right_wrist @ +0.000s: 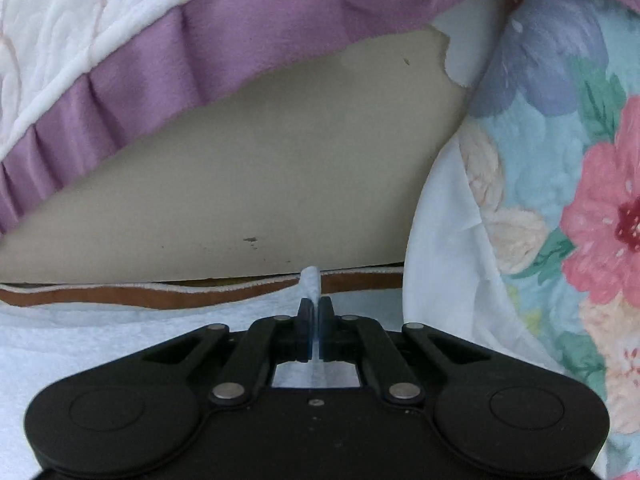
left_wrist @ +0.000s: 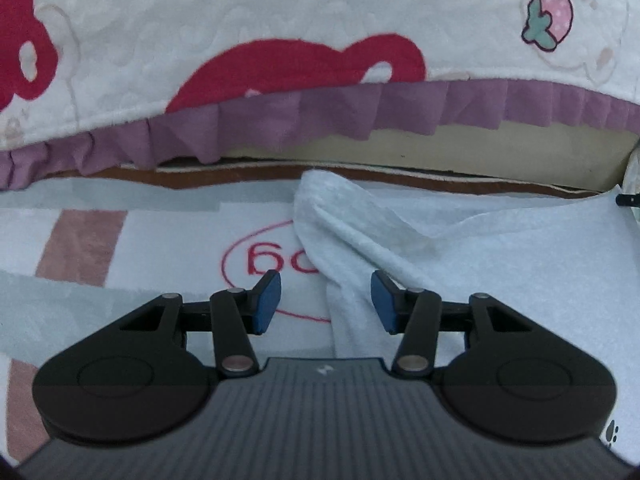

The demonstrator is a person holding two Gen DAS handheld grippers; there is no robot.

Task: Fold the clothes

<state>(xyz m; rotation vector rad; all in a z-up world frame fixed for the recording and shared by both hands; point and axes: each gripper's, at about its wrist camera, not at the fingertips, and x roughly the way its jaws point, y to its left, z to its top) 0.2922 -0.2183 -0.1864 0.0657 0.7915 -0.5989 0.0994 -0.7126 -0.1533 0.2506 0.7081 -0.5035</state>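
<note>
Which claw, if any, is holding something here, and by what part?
The right claw is shut on a pinched-up ridge at the far edge of the pale blue cloth. The left claw stands open, holding nothing.

A white quilt point(left_wrist: 160, 40) with a purple frill point(left_wrist: 320, 116) hangs beside a floral blanket point(right_wrist: 560, 160).

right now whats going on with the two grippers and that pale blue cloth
A person is folding a pale blue garment on a mat beside a purple-frilled quilt, one gripper in each hand. The right gripper is shut on a pinched-up fold of the cloth near its far edge. The left gripper is open, with a raised fold of the garment lying between its blue pads but not yet clamped.
</note>
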